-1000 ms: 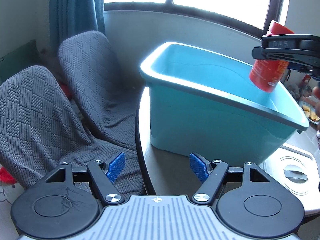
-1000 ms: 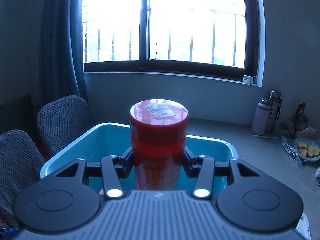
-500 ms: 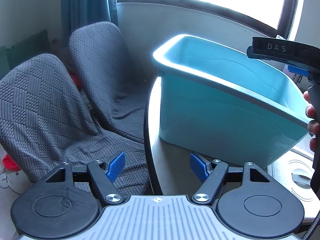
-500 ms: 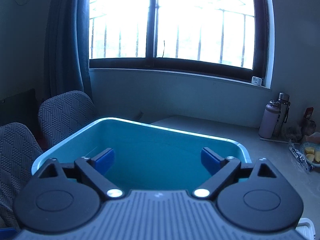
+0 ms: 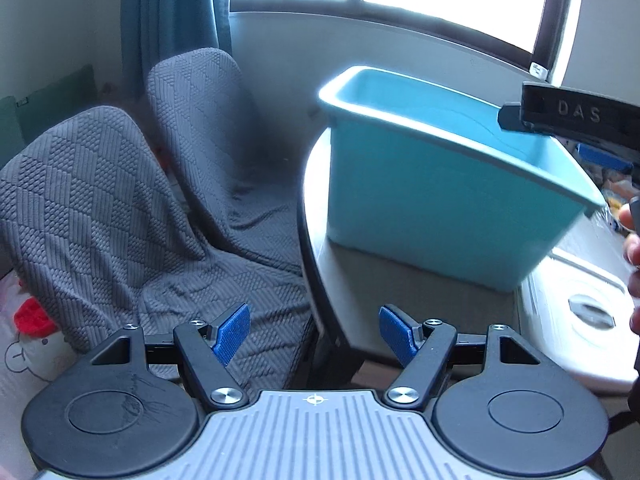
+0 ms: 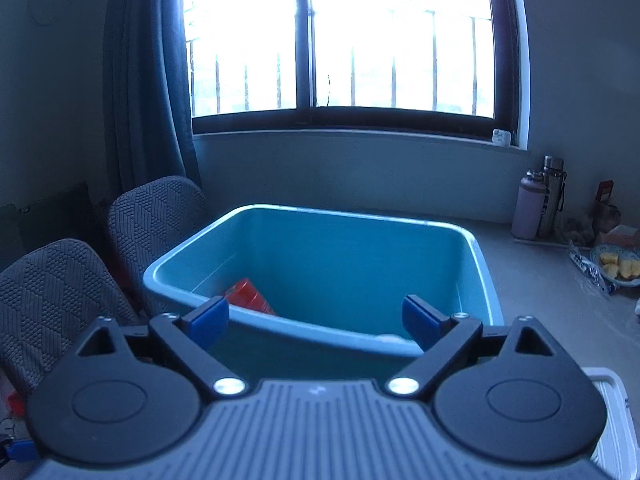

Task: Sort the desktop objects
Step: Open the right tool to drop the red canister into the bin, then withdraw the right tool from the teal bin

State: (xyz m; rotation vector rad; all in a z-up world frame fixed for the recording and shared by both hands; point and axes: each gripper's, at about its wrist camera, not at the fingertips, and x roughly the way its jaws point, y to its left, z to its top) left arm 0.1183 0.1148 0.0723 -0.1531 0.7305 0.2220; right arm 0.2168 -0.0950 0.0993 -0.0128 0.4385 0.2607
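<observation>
Red canister (image 6: 250,298) lying in teal bin (image 6: 486,276), beyond spread, empty right claw (image 6: 316,322); left claw (image 5: 315,334) spread.

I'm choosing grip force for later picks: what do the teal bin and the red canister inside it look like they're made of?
The teal bin looks like moulded plastic, smooth and semi-glossy: its rolled rim catches window light. The red canister, lying tilted in the bin, looks like glossy plastic or coated metal; its sheen doesn't settle which.
</observation>
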